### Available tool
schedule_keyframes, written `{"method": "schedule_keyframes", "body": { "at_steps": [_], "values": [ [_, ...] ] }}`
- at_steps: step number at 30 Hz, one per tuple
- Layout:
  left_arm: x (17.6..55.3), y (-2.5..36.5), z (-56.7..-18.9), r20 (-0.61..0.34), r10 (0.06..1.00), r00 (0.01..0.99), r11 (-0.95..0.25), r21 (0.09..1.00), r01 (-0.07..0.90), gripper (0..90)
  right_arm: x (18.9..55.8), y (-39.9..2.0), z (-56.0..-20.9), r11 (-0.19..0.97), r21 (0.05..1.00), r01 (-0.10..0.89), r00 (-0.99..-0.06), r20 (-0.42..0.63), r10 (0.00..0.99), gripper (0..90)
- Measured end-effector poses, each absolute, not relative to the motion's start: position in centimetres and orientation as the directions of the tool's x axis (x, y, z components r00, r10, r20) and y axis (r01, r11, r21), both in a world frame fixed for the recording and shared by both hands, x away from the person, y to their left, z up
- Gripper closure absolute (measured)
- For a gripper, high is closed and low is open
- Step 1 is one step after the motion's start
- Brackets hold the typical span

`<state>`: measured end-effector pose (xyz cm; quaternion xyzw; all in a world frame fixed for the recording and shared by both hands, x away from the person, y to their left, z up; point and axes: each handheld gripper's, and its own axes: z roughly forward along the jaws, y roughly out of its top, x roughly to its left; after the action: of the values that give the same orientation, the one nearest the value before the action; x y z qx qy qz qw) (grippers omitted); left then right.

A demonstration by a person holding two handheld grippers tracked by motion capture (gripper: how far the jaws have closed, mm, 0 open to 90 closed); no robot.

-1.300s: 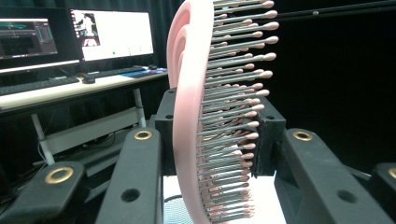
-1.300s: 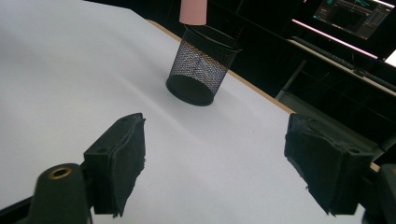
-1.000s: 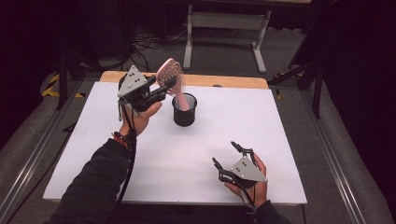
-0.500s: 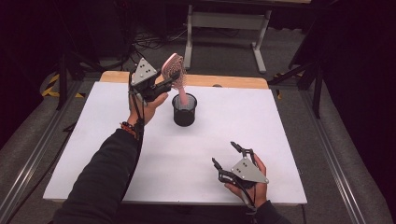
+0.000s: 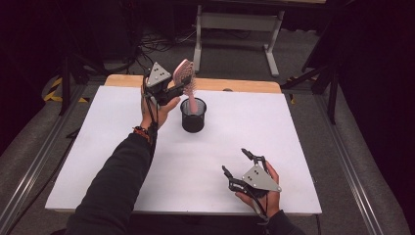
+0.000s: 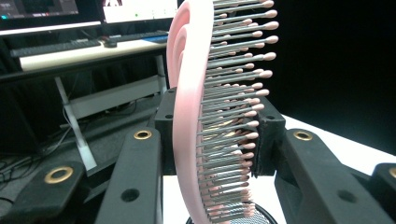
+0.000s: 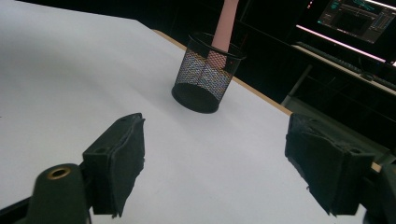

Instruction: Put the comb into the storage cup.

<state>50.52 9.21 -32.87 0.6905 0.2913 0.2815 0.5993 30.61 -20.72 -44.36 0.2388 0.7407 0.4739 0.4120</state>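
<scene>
Nothing readable here, honestly. The monitors [image 6: 51, 11] way behind the left gripper's fingers [image 6: 135, 177] glow with stuff on screen, but it's too small and blurry to make out any words.

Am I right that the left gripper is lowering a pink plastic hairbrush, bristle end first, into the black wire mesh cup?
Not quite: the handle end goes in first. In the high view the left gripper clamps the pink plastic hairbrush by its bristled head, and the handle reaches down into the black wire mesh cup.
</scene>
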Motion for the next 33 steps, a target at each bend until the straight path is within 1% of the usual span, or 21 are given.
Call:
{"method": "schedule_keyframes", "body": {
  "at_steps": [4, 7, 10, 13, 21, 33],
  "values": [
    [50.7, 8.8, -33.8, 0.017, 0.737, 0.675, -0.108, 0.99, 0.093, 64.1, 30.6, -20.7, -44.4, 0.44, 0.897, -0.035, -0.547, -0.386, 0.743, 21.2],
    [50.8, 8.5, -34.4, 0.02, 0.738, 0.675, -0.123, 0.987, 0.106, 64.1, 30.7, -20.7, -44.4, 0.442, 0.897, -0.033, -0.547, -0.386, 0.743, 21.2],
    [50.8, 8.3, -35.0, 0.003, 0.729, 0.685, -0.118, 0.986, 0.121, 64.1, 30.7, -20.7, -44.5, 0.442, 0.897, -0.032, -0.547, -0.385, 0.743, 21.2],
    [50.8, 8.0, -35.5, 0.015, 0.721, 0.692, -0.142, 0.982, 0.127, 64.0, 30.7, -20.6, -44.5, 0.44, 0.897, -0.035, -0.553, -0.384, 0.74, 21.1],
    [50.8, 8.0, -36.7, -0.011, 0.715, 0.699, -0.138, 0.978, 0.157, 63.9, 30.7, -20.6, -44.5, 0.445, 0.895, -0.031, -0.556, -0.386, 0.737, 21.1],
    [51.0, 8.4, -37.0, -0.029, 0.731, 0.682, -0.117, 0.979, 0.168, 63.0, 30.8, -20.5, -44.6, 0.455, 0.89, -0.026, -0.562, -0.389, 0.73, 21.1]
  ]
}}
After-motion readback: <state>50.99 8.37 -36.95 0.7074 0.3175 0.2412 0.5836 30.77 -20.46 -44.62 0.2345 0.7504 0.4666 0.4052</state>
